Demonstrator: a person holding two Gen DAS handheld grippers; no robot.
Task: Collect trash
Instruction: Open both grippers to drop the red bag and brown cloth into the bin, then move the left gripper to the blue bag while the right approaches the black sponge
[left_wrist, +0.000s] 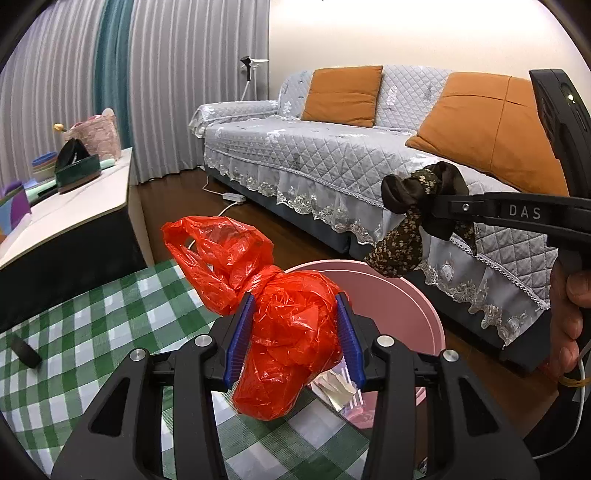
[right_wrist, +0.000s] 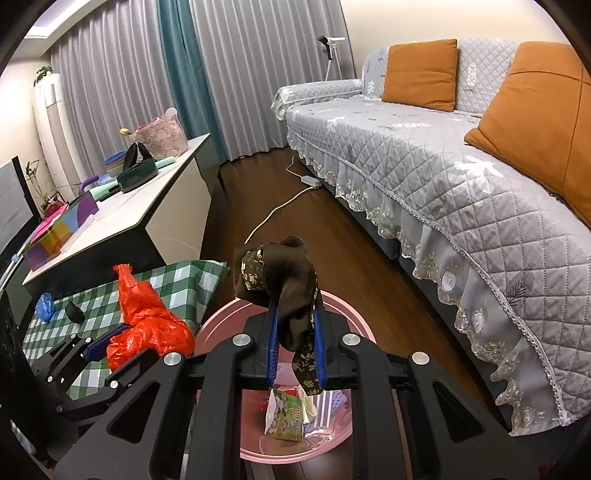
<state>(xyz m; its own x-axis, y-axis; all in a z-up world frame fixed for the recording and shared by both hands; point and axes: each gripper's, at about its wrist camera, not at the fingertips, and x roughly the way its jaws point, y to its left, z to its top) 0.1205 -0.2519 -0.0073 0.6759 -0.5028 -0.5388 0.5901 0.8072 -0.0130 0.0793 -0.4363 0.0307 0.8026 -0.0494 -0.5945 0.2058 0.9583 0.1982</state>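
A knotted red plastic bag (left_wrist: 284, 325) sits squeezed between the blue pads of my left gripper (left_wrist: 297, 321), over the near rim of the pink bin (left_wrist: 413, 299). The same red plastic bag (right_wrist: 147, 328) shows at the left of the right wrist view, above the checked tablecloth's edge. My right gripper (right_wrist: 295, 332) is shut on a bunched dark brown floral cloth (right_wrist: 288, 284), held right above the pink bin (right_wrist: 354, 321). That floral cloth (left_wrist: 410, 225) hangs over the bin's far rim in the left wrist view. Wrappers (right_wrist: 288, 417) lie inside the bin.
A green checked tablecloth (left_wrist: 96, 328) covers the low table, with a small black object (left_wrist: 25, 351) and a blue crumpled bag (right_wrist: 45, 306) on it. A grey quilted sofa (right_wrist: 443, 166) stands on the right. A white cabinet (right_wrist: 140, 210) and a floor cable (right_wrist: 280, 206) lie beyond.
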